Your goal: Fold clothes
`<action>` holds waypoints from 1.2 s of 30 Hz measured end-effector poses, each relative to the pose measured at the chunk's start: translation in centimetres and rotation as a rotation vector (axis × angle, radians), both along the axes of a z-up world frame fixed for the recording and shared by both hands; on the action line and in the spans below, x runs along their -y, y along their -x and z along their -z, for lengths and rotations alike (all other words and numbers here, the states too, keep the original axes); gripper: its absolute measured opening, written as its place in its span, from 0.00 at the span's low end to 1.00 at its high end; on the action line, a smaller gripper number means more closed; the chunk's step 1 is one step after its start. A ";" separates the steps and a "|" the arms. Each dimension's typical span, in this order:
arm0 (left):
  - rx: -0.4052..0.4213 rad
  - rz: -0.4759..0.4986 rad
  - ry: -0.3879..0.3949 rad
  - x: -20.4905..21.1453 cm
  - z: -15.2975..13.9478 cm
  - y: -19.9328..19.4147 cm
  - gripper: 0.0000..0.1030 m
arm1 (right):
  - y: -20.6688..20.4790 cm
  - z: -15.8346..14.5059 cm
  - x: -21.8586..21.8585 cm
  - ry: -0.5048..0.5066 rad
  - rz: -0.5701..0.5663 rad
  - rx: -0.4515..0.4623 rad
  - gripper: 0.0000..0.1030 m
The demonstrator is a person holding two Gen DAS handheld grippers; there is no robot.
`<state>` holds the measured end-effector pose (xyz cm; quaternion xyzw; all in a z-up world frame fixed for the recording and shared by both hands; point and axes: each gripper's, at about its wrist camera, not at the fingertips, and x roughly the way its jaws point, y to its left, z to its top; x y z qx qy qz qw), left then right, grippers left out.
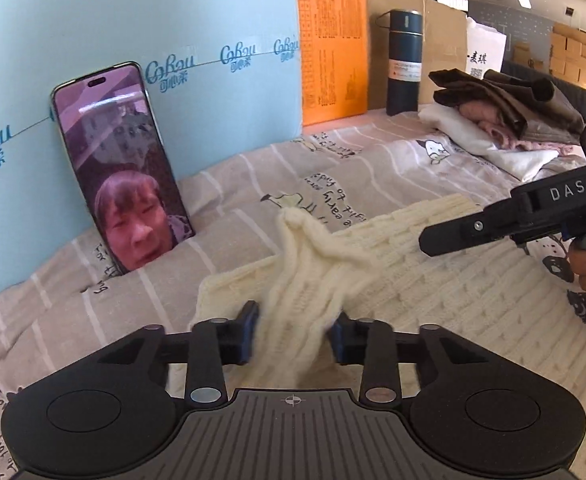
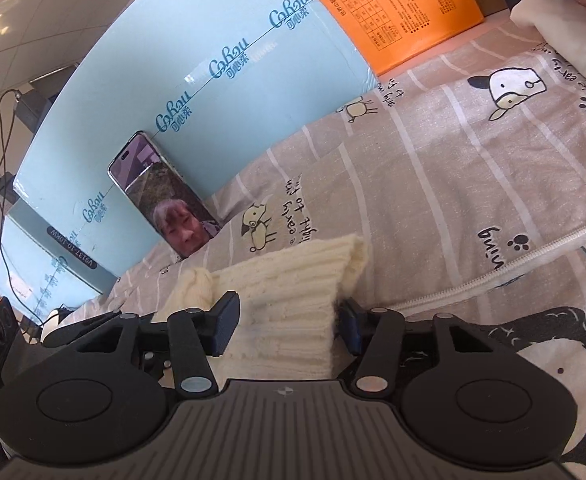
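Note:
A cream cable-knit sweater [image 1: 413, 300] lies on a bed cover printed with cartoon cows [image 1: 233, 184]. In the left wrist view my left gripper [image 1: 295, 332] is shut on a bunched strip of the knit, which rises in a ridge away from the pads. My right gripper [image 1: 427, 242] comes in from the right above the sweater, with a hand behind it. In the right wrist view my right gripper [image 2: 287, 328] is shut on a thick folded part of the sweater [image 2: 285, 280], whose ribbed edge stands just beyond the fingers.
A phone [image 1: 121, 168] with a lit screen leans on a light blue box [image 1: 133, 40] at the back left. An orange sheet [image 1: 333, 44], a dark blue flask [image 1: 405, 64] and a pile of clothes [image 1: 505, 120] line the back.

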<state>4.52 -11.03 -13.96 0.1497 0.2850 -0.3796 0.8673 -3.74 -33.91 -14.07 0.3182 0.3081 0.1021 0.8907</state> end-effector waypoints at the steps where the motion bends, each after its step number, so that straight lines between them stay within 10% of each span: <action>1: 0.014 -0.021 0.019 -0.7 -0.2 -0.1 0.13 | 0.0 0.0 -0.4 0.010 -0.017 0.003 0.27; 13: 0.063 -0.354 0.187 -9.6 -1.5 -0.9 0.13 | 0.7 -1.8 -1.2 0.070 0.013 0.073 0.10; 23: 0.091 -0.331 0.222 -8.7 -1.4 -2.8 0.14 | -0.5 -3.5 -0.7 0.152 0.067 0.103 0.09; 36: 0.259 -0.566 -0.035 -10.3 0.2 -4.5 0.72 | -1.6 -0.6 0.3 0.146 0.087 0.022 0.16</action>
